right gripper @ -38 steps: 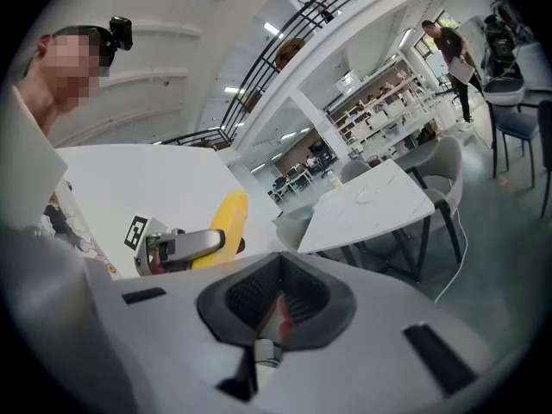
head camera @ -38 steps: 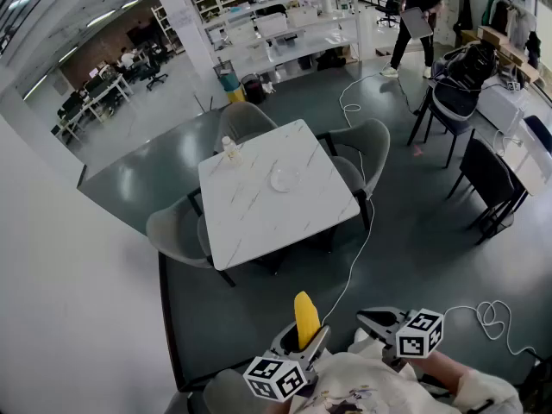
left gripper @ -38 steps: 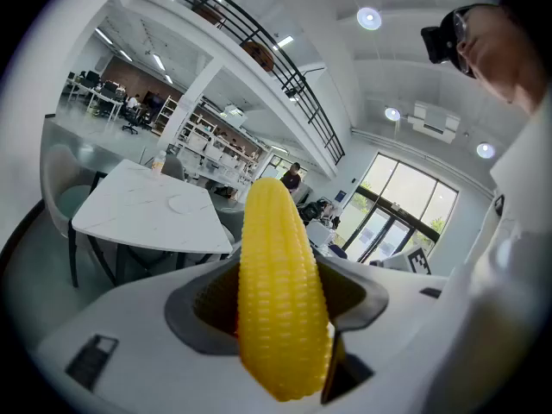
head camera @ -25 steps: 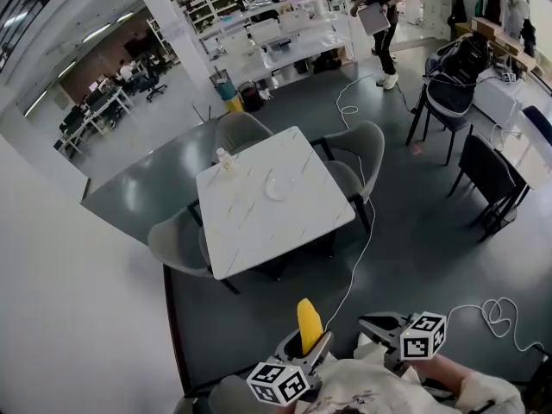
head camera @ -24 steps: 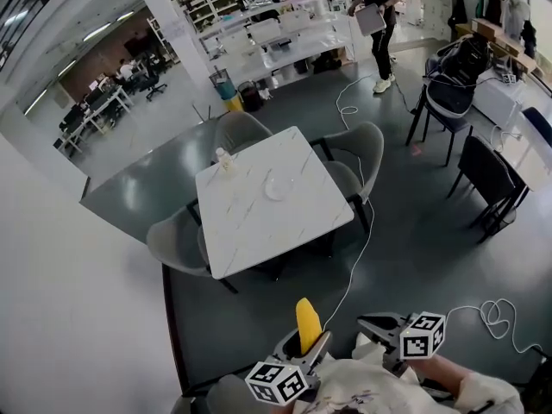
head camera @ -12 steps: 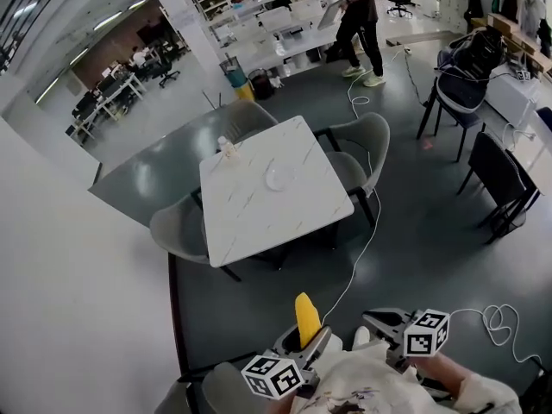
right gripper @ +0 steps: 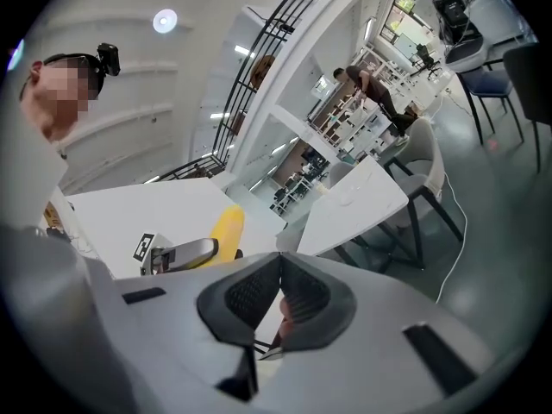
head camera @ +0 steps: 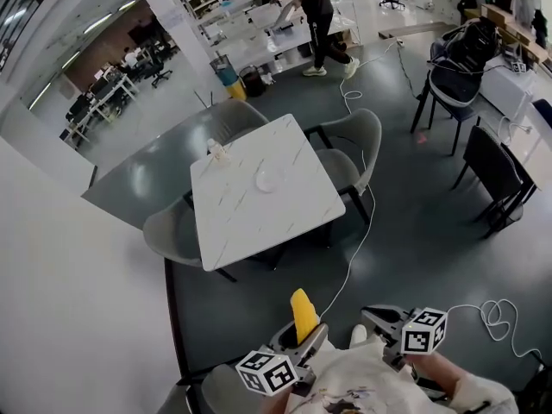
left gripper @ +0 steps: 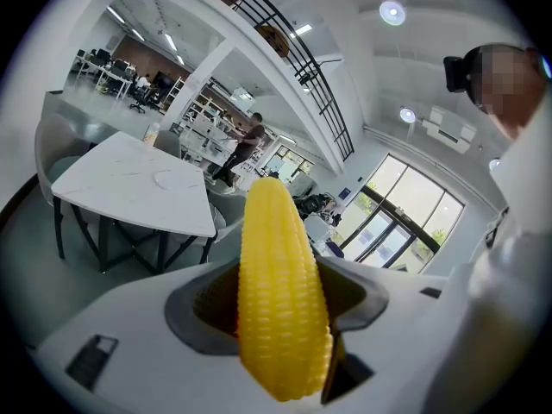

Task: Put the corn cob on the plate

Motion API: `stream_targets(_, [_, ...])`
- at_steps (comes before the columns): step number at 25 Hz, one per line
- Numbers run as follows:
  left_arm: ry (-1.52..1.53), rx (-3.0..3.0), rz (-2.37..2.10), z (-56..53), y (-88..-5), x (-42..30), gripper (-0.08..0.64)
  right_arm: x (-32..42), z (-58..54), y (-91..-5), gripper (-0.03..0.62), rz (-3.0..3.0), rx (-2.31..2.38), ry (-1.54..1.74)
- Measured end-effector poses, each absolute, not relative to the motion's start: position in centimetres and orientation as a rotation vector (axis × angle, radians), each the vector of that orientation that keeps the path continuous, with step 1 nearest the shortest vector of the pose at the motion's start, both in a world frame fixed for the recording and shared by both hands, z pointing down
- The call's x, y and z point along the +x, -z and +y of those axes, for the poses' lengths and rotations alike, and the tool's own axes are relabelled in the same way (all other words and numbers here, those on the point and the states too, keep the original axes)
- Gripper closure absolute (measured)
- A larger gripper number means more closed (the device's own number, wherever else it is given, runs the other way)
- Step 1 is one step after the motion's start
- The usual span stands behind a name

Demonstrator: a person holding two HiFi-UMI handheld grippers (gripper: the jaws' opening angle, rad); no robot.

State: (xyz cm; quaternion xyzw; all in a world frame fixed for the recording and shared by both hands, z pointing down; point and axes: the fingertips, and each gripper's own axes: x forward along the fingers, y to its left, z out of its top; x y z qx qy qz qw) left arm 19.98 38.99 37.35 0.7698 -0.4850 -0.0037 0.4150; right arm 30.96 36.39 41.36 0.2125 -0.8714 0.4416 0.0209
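Yellow corn cob (left gripper: 280,300) pinched upright in the left gripper (left gripper: 285,313), well apart from the plate (head camera: 268,179).

The left gripper view shows what the head view cannot: neat rows of kernels, a tapered tip pointing to 12 o'clock, and a blunt base hanging below the dark jaw pads that clamp its middle. In the head view the cob (head camera: 303,315) is only a smooth yellow spike at 6 o'clock, with the pale plate lying on the white marble-look table (head camera: 259,222) up at 12 o'clock from it. The right gripper (right gripper: 278,296) has its jaws pressed together on nothing; its own view catches the cob (right gripper: 226,231) side-on at 10 o'clock.
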Motion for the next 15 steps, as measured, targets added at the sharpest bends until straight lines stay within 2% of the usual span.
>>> stream_targets(7, [0.031,1.926,-1.177,35.5,-38.4,17.8,0.293,28.9,32.9,-41.9,0.586,-2.673,0.709,-1.355])
stream_targets(15, [0.075,1.945,-1.176,28.9,-37.5,10.1,0.293,21.7,26.5,-40.6,0.586,-2.668,0.729,-1.31])
